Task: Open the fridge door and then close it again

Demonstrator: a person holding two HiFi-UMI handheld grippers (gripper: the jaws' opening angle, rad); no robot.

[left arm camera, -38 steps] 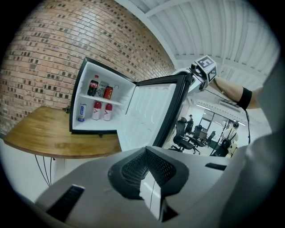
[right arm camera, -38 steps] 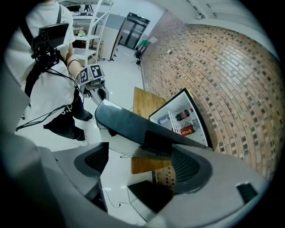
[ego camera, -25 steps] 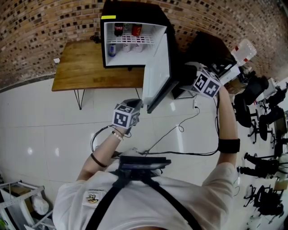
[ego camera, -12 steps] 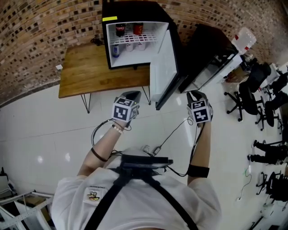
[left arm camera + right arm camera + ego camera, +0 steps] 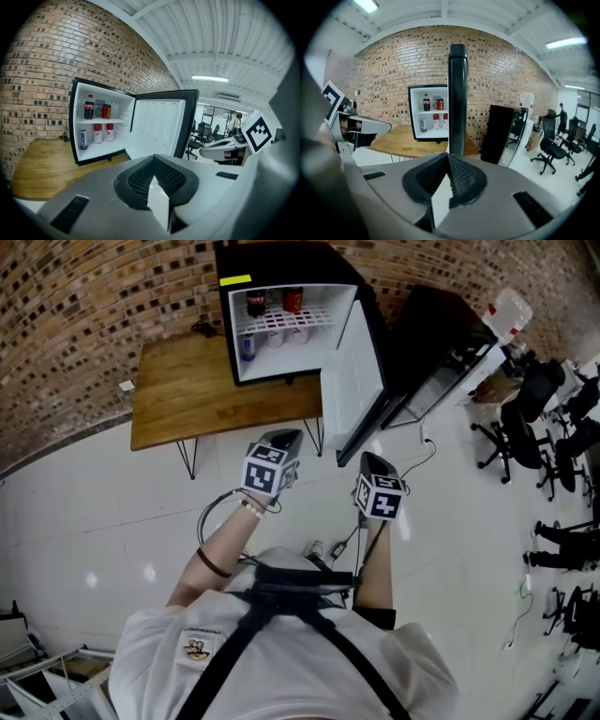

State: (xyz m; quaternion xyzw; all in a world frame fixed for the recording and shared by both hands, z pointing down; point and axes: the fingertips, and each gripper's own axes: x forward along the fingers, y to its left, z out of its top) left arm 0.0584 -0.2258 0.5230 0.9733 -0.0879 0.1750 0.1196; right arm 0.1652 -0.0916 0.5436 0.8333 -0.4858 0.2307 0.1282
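A black mini fridge [image 5: 281, 263] stands on a wooden table [image 5: 187, 390] against the brick wall. Its white-lined door [image 5: 361, 371] is swung wide open to the right. Cans and bottles [image 5: 272, 306] sit on the shelves. My left gripper [image 5: 286, 437] hangs shut and empty in front of the table, short of the door. My right gripper [image 5: 367, 460] is beside it, below the door's free edge and clear of it; its jaws have just closed on nothing. The left gripper view shows the open fridge [image 5: 101, 126] and door [image 5: 161, 126] beyond the shut left gripper [image 5: 152, 180]. In the right gripper view the door [image 5: 457, 98] is edge-on above the right gripper [image 5: 447, 180].
A black cabinet [image 5: 436, 343] stands right of the fridge, with a water bottle [image 5: 506, 315] behind it. Office chairs [image 5: 530, 418] fill the far right. Cables [image 5: 412, 465] trail over the white tiled floor near my feet.
My right gripper has come away from the outer side of the door, dropping down and in toward my body, and has shut. The left gripper shifted slightly. The door stays open.
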